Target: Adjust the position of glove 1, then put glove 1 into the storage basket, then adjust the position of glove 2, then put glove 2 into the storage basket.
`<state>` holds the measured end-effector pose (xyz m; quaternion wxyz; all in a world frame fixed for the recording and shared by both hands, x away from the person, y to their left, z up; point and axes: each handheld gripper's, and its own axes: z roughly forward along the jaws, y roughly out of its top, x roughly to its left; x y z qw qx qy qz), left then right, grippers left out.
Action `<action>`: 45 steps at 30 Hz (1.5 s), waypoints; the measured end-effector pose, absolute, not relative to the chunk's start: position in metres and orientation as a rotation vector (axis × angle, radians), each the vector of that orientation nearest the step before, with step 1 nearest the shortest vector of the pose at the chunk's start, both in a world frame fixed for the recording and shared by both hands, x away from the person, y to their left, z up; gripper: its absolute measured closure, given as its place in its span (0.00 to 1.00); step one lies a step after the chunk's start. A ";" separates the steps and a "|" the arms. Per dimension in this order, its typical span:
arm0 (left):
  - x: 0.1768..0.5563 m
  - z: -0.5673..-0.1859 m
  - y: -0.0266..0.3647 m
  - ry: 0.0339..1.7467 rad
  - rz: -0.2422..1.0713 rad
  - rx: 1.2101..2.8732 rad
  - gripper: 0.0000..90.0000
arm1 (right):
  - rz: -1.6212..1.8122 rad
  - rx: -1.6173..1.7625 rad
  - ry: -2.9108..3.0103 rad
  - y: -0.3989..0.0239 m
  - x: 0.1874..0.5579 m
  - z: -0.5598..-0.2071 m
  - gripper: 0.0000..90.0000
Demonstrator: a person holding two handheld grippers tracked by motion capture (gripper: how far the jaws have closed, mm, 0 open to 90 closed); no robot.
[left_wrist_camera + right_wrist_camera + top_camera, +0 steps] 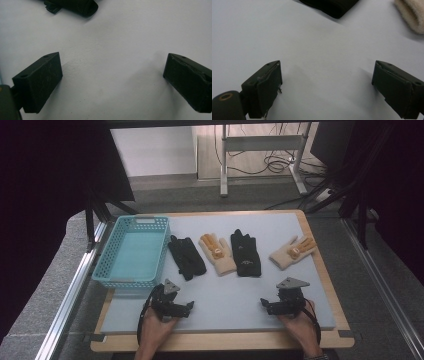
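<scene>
Four gloves lie in a row across the grey mat [225, 295]: a black glove [186, 256], a cream glove with an orange figure [218, 253], a second black glove [245, 253] and a second cream glove [293, 252]. A turquoise basket [133, 251] stands at the left with nothing in it. My left gripper [175, 301] rests near the mat's front edge, open, with bare mat between its jaws [112, 75]. My right gripper [280, 301] rests at the front right, also open over bare mat [327, 77]. A black glove's cuff [75, 6] lies just beyond the left gripper. Beyond the right gripper are a black cuff [329, 6] and a cream cuff [412, 13].
The mat covers a wooden table [320, 340] with metal rails [70, 290] along its sides. Beyond the table are a desk frame [260, 145] and loose cables [272, 165] on the floor. Bare mat runs between the gloves and both grippers.
</scene>
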<state>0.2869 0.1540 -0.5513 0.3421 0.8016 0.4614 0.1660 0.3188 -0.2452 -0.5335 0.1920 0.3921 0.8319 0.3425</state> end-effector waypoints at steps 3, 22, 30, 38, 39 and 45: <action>0.287 -0.551 0.154 1.198 0.434 2.084 0.03 | 0.963 1.103 2.333 -0.245 0.319 -0.534 0.10; 0.286 -0.551 0.154 1.198 0.437 2.084 0.04 | 0.963 1.113 2.328 -0.245 0.318 -0.533 0.10; 0.286 -0.551 0.155 1.199 0.438 2.082 0.04 | 0.957 1.125 2.324 -0.244 0.318 -0.532 0.12; 0.285 -0.551 0.155 1.196 0.439 2.088 0.04 | 0.962 1.116 2.323 -0.243 0.320 -0.526 0.15; 0.285 -0.551 0.155 1.196 0.439 2.088 0.04 | 0.970 1.119 2.323 -0.244 0.321 -0.524 0.15; 0.285 -0.551 0.155 1.197 0.439 2.090 0.04 | 1.004 1.157 2.317 -0.248 0.330 -0.518 0.16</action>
